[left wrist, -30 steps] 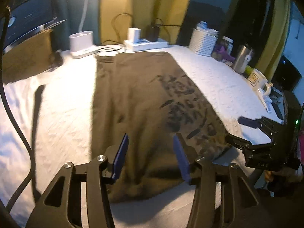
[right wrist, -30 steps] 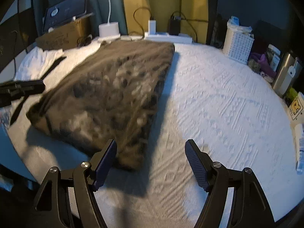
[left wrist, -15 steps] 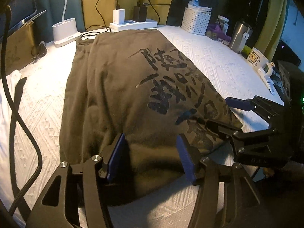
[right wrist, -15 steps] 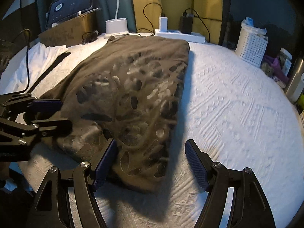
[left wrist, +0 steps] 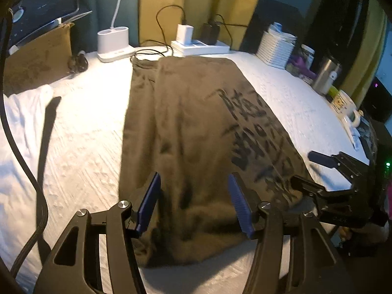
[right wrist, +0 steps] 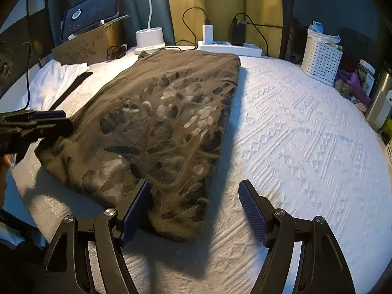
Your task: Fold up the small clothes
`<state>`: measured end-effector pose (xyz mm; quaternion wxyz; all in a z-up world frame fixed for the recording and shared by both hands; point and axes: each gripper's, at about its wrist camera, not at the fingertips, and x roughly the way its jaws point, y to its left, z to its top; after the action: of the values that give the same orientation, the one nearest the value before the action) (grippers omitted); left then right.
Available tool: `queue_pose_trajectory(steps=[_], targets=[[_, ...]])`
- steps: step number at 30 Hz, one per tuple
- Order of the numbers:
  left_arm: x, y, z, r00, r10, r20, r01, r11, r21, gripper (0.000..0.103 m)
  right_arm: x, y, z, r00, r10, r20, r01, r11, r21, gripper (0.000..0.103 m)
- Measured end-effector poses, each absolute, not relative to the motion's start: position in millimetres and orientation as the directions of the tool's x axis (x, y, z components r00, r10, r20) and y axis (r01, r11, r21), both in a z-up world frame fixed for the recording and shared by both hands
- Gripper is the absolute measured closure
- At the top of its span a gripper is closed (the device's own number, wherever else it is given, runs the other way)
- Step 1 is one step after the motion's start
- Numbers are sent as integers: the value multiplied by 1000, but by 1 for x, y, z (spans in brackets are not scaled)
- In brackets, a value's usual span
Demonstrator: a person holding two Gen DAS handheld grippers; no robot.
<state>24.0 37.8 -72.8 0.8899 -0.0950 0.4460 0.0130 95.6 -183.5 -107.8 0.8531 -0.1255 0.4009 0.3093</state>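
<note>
- An olive-brown shirt (left wrist: 196, 127) lies flat on the white textured bedspread (right wrist: 306, 134), folded lengthwise into a long strip that runs from the near edge toward the far side.
- Dark printed characters cover the right half of the shirt in the left wrist view; in the right wrist view the print shows as a blotchy pattern.
- The left gripper (left wrist: 194, 203) hovers over the shirt's near end, its blue pads spread apart with cloth below them but nothing pinched; its jaws have just been opening.
- The right gripper (right wrist: 193, 215) hangs over the shirt's near right corner, jaws spread wide and pinching nothing; its left pad is above the fabric and its right pad above bare bedspread.
- In the left wrist view the right gripper shows at the right edge, just beside the shirt's near right corner.
- A white garment (right wrist: 58, 78) lies crumpled at the far left of the bed, well apart from the shirt.
- Along the far edge stand a white lamp base (right wrist: 149, 39) and a white power strip (right wrist: 230, 47) with chargers plugged in.
- A white perforated basket (right wrist: 321, 58) sits at the far right, near a steel tumbler (left wrist: 325, 73) and a mug (left wrist: 345, 105).
</note>
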Motion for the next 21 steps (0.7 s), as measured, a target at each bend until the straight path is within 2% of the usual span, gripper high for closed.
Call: queue_pose_trajectory(steps=[12, 21], targets=[[74, 60, -62, 617, -18, -786, -125, 985, -121, 45, 153, -193, -92, 522, 410, -748, -593, 805, 28, 27], [111, 75, -67, 616, -30, -787, -125, 983, -135, 45, 199, -183, -87, 529, 396, -750, -584, 812, 16, 27]])
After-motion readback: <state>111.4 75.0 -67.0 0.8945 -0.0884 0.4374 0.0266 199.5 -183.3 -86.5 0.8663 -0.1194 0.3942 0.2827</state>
